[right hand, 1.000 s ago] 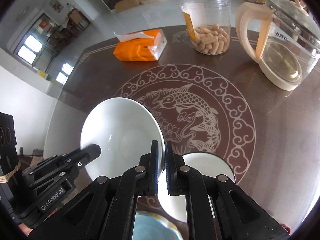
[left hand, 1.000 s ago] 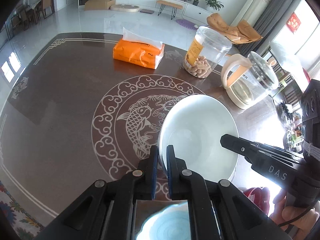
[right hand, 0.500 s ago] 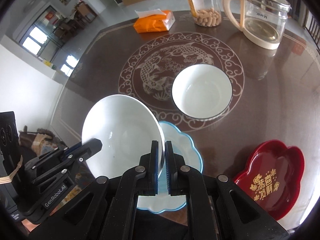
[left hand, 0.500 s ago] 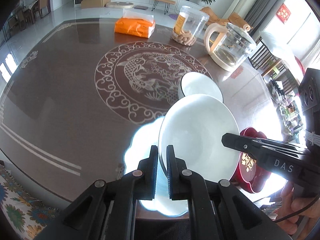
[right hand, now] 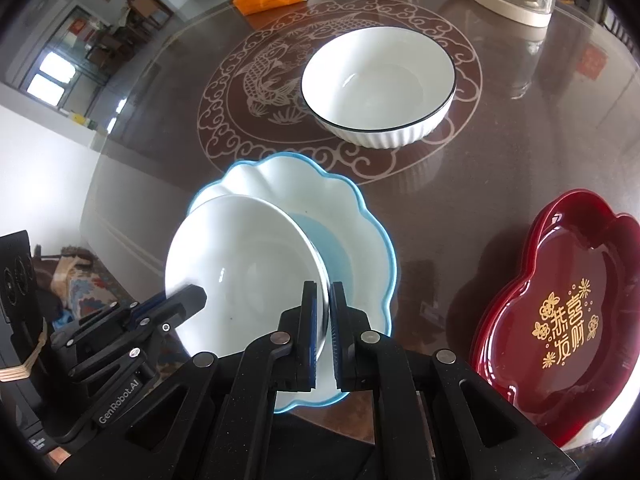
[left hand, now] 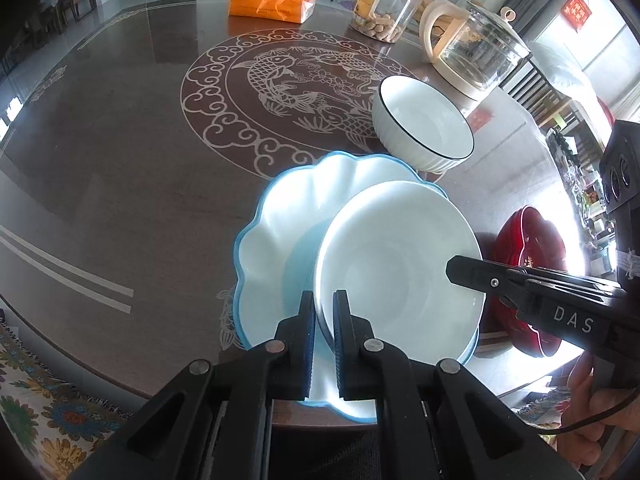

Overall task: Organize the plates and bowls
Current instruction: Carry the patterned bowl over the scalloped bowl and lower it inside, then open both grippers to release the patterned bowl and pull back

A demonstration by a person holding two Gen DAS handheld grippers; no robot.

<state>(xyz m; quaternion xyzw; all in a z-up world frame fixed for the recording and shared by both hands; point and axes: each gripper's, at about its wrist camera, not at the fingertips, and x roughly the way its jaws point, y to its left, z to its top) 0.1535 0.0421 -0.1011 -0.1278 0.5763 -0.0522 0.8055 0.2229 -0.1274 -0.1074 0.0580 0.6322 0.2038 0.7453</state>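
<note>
A plain white plate point(left hand: 396, 264) point(right hand: 240, 272) hangs between both grippers, over a scalloped blue-rimmed plate point(left hand: 280, 224) point(right hand: 344, 216) near the table's front edge. My left gripper point(left hand: 323, 300) is shut on the white plate's left rim. My right gripper point(right hand: 329, 292) is shut on its right rim; that gripper also shows in the left wrist view point(left hand: 454, 268). The left gripper shows in the right wrist view point(right hand: 196, 294). A white ribbed bowl with a dark rim point(left hand: 424, 124) point(right hand: 380, 84) stands beyond the blue plate. Whether the white plate touches the blue one I cannot tell.
A red lacquer tray point(right hand: 560, 316) point(left hand: 528, 264) lies at the right edge. At the back stand an orange tissue pack point(left hand: 272, 2), a clear jar of snacks point(left hand: 384, 4) and a glass kettle point(left hand: 476, 52). The brown table point(left hand: 120, 140) has a fish medallion.
Both grippers carried the white plate back from the table's middle toward the front edge and lower, so it now hangs over the blue-rimmed plate. The bowl and tray came into view.
</note>
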